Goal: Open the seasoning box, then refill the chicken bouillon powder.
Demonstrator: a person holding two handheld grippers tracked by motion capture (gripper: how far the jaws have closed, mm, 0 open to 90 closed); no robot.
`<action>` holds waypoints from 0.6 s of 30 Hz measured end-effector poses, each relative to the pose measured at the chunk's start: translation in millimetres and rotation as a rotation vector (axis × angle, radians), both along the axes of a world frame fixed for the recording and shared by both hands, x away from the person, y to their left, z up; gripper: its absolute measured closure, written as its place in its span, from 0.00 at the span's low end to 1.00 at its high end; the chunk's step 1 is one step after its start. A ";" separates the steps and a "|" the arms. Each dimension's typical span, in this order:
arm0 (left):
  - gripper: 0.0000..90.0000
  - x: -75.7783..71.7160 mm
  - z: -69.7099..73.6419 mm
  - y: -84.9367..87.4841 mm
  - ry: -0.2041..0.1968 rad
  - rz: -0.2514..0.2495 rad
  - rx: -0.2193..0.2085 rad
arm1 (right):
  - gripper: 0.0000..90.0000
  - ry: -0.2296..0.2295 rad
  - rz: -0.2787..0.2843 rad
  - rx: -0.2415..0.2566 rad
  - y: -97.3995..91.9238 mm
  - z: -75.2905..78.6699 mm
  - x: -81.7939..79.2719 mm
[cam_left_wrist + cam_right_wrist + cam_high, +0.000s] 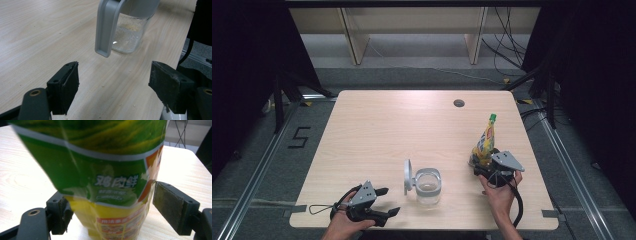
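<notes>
The left hand holds the left tool low, lying on its side, with its jaws wide apart. The right hand holds the right tool, jaws standing wide too.

White Chinese characters, 鸡肉鲜, are printed on the green band of the seasoning bottle standing at the right of the desk; the smaller lines beneath are too blurred to be read. A black "5" is marked on the floor at the left.
</notes>
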State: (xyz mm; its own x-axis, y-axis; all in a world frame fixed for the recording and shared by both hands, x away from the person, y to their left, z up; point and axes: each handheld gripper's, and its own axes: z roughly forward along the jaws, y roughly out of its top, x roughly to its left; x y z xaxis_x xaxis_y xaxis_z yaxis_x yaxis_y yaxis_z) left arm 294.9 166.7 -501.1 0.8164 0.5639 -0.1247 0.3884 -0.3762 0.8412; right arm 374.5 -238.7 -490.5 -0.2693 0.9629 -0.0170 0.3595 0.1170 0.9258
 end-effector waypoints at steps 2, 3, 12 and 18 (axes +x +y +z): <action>0.26 -0.3 0.0 -0.5 0.000 0.004 -0.008 | 0.24 0.002 0.000 -0.003 0.4 -1.4 1.7; 0.26 0.2 0.4 0.4 -0.008 0.000 0.007 | 0.24 -0.012 0.001 -0.021 -0.1 -2.3 3.1; 0.26 -0.8 1.1 1.6 -0.033 -0.015 0.011 | 0.25 0.022 -0.013 0.043 0.7 -4.8 5.1; 0.27 0.0 1.5 3.3 -0.044 -0.007 0.021 | 0.28 0.012 0.071 0.019 -11.3 -4.2 9.6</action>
